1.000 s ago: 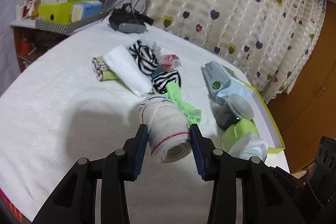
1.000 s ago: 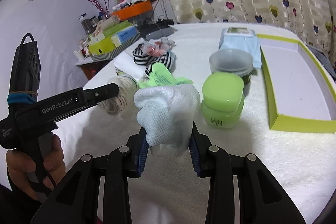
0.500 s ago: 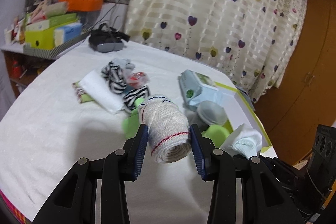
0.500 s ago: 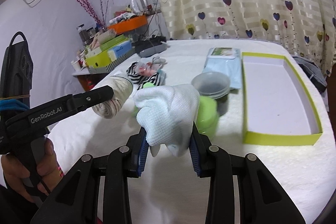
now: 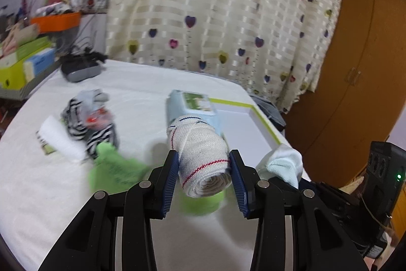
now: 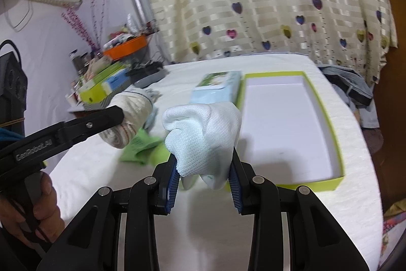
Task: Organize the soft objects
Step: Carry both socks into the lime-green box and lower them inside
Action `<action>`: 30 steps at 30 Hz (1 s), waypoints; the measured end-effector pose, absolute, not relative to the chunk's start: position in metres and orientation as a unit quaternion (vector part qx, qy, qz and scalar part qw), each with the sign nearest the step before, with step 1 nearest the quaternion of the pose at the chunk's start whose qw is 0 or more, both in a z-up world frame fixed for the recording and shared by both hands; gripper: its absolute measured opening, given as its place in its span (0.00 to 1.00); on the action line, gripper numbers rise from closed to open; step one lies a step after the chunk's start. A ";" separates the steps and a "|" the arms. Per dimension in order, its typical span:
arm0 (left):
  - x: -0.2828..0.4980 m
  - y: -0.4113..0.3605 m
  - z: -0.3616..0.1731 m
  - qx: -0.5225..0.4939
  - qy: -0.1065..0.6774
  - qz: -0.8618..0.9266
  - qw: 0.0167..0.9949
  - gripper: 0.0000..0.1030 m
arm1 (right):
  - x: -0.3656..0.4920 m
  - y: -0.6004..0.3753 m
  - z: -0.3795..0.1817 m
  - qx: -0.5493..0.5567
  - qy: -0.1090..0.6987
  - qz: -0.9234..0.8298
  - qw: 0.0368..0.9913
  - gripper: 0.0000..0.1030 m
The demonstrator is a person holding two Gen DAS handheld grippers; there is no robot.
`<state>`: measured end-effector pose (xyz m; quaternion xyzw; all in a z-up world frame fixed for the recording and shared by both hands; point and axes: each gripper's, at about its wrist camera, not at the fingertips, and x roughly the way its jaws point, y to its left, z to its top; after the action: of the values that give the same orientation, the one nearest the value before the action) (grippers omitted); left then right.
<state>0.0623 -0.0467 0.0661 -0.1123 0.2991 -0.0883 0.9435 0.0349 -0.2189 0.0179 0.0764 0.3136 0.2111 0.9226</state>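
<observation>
Carrying step. Left gripper (image 5: 204,166) pinches rolled bandage (image 5: 200,154); right gripper (image 6: 204,170) pinches white sock (image 6: 205,136). Next: bring both over green-rimmed box (image 6: 338,156), let go inside.

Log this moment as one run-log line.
left gripper: shut on bandage roll | right gripper: shut on white sock | green-rimmed box: empty
</observation>
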 end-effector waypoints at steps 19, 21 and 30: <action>0.140 -0.145 0.034 -0.065 0.352 -0.181 0.916 0.38 | 0.101 -0.282 -0.015 0.074 0.374 0.140 0.914 0.35; 0.146 -0.151 0.028 -0.058 0.358 -0.180 0.914 0.38 | 0.105 -0.285 -0.019 0.072 0.379 0.137 0.912 0.35; 0.170 -0.161 0.011 -0.057 0.384 -0.176 0.905 0.39 | 0.118 -0.290 -0.027 0.049 0.391 0.131 0.910 0.44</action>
<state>0.1701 -0.1607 0.0107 -0.0569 0.3836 -0.1761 0.9048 0.1175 -0.2897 -0.0266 0.0493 0.3915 0.1305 0.9095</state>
